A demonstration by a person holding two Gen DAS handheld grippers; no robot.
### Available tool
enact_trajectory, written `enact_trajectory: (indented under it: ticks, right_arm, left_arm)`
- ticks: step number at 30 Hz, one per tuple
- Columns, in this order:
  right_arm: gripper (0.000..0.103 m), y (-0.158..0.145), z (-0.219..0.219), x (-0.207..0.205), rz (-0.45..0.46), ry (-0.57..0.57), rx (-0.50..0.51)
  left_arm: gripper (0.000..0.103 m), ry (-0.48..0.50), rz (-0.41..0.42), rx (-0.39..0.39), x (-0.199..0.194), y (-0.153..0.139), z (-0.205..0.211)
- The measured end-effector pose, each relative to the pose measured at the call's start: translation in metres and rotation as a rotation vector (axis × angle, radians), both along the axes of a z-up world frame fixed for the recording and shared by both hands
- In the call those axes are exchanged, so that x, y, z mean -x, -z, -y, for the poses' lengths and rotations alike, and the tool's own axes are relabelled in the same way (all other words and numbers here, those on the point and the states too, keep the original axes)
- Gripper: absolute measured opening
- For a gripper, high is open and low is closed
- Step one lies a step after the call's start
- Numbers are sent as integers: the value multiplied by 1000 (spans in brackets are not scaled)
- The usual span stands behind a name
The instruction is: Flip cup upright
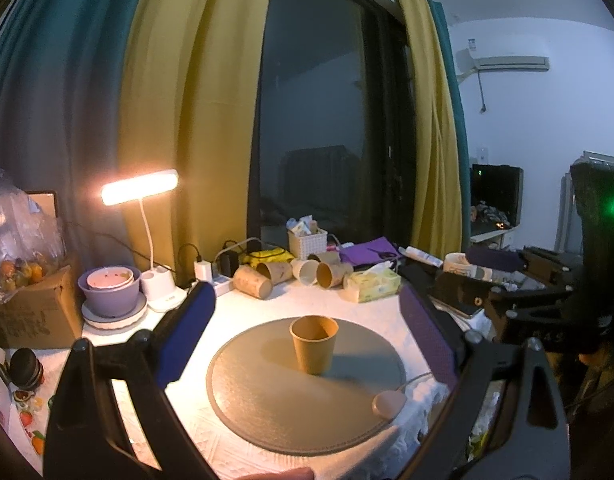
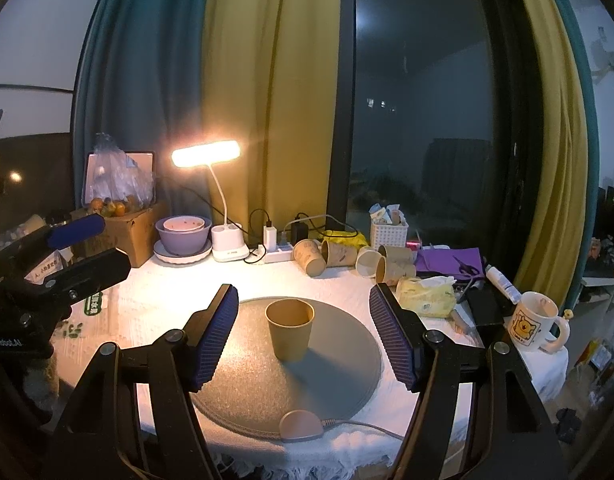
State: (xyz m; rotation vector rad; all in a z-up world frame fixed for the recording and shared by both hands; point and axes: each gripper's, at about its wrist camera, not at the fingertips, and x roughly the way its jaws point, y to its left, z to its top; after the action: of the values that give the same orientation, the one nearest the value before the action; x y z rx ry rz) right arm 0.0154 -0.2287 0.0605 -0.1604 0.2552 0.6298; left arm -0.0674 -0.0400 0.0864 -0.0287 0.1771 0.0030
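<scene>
A brown paper cup (image 1: 313, 343) stands upright, mouth up, on a round grey mat (image 1: 267, 400); it also shows in the right wrist view (image 2: 290, 328) on the same mat (image 2: 339, 360). My left gripper (image 1: 307, 312) is open and empty, its blue-padded fingers spread either side of the cup and apart from it. My right gripper (image 2: 303, 308) is open and empty too, with the cup between and just beyond its fingers. The left gripper also shows at the left edge of the right wrist view (image 2: 67, 248).
Several paper cups (image 2: 347, 258) lie on their sides at the back beside a tissue pack (image 2: 425, 296). A lit desk lamp (image 2: 211, 184), stacked bowls (image 2: 183, 236), a cardboard box (image 2: 127, 228), a white mug (image 2: 535, 320) and a pink puck with cable (image 2: 301, 426) ring the mat.
</scene>
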Motion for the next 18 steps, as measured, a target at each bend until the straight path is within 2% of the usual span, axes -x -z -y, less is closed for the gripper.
enact_trajectory:
  ticks: [18]
  right_arm:
    - [71,4,-1,0,-5,-3,2]
  left_arm:
    - [94,5,-4,0,-1,3,1]
